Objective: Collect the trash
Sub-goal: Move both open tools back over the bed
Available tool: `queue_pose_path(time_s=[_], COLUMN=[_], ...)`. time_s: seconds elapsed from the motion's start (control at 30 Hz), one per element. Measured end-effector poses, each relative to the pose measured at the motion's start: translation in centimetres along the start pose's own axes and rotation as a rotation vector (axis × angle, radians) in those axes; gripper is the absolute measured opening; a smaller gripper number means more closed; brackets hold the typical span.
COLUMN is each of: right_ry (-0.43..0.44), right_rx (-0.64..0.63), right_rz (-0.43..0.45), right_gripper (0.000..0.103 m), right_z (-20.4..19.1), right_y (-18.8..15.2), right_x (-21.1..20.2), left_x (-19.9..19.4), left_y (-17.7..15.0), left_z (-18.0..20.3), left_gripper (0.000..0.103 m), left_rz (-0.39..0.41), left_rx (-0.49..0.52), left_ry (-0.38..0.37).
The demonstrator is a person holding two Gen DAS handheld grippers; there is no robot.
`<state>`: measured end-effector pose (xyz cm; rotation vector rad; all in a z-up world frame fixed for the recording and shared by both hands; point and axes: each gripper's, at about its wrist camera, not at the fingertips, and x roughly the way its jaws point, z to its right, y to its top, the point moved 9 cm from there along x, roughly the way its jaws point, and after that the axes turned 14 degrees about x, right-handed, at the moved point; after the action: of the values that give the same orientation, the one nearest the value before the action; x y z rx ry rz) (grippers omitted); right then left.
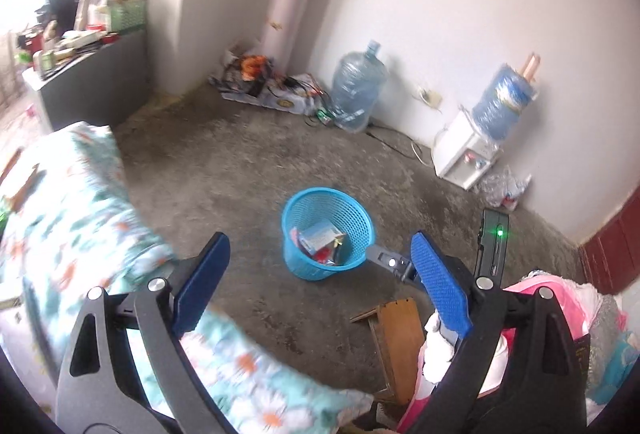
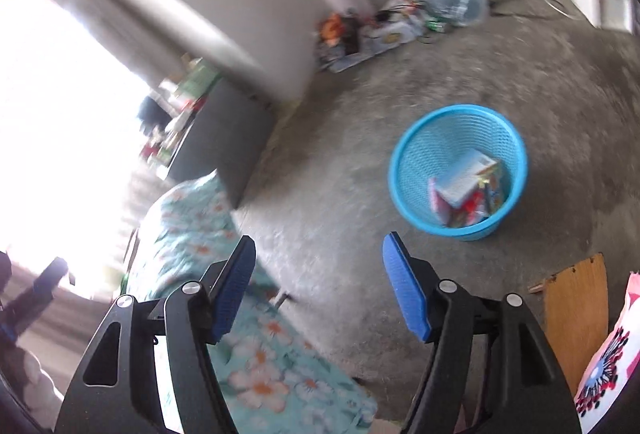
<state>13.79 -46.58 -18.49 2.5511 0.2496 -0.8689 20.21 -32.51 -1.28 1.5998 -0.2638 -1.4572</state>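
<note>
A blue mesh waste basket (image 1: 298, 254) stands on the concrete floor; it also shows in the right wrist view (image 2: 412, 178). Inside lie a white-blue carton (image 1: 320, 236) and several wrappers (image 2: 466, 212). My left gripper (image 1: 320, 262) is open and empty, held above the floor on the near side of the basket. My right gripper (image 2: 318, 266) is open and empty, above the floor to the left of the basket. Part of the right gripper (image 1: 494, 246) with a green light shows in the left wrist view, to the right of the basket.
A bed with a floral teal cover (image 1: 68, 218) is at the left. A wooden stool (image 1: 398, 334) and pink bedding (image 1: 560, 298) sit at the right. Water jugs (image 1: 358, 90), a dispenser (image 1: 464, 158), crushed bottles (image 1: 506, 188) and a clutter pile (image 1: 264, 82) line the far wall.
</note>
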Motion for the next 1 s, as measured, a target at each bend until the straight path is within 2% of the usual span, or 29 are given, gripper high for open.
queue_pose_path(time_s=[0.2,0.37,0.47,0.63,0.83,1.0], right_ry=[0.053,0.067,0.083,0.129,0.167,0.189], right_rx=[-0.149,-0.276,-0.299,-0.301,-0.318,-0.357], right_rz=[-0.097,-0.155,-0.175,-0.208,-0.298,-0.361], right_gripper=[0.067,0.067,0.067,0.067,0.067,0.067], right_z=[-6.9,-10.6,-11.7,-13.4,-15.1,-16.7], right_y=[-5.8,-10.2,-11.5,-13.3,-16.6,-19.0], right_x=[-0.4,-1.3,-2.2,-2.9,-2.7,-2.6], left_x=[-9.8,-16.3,-20.4,-26.6,-30.4,-31.8], left_y=[-4.3,-9.2,-11.7,-16.5,-20.9,-22.9], left_z=[-3.8,-7.1,-9.3,-12.1,-13.9,-13.9], left_gripper=[0.089,0.089,0.089,0.089,0.089,0.089], left_rz=[0.114,0.152,0.187,0.257,0.265,0.265], left_rx=[-0.09,-0.201,-0.265,-0.369,-0.411,-0.37], left_ry=[0.146,0.266,0.349,0.436,0.507,0.539])
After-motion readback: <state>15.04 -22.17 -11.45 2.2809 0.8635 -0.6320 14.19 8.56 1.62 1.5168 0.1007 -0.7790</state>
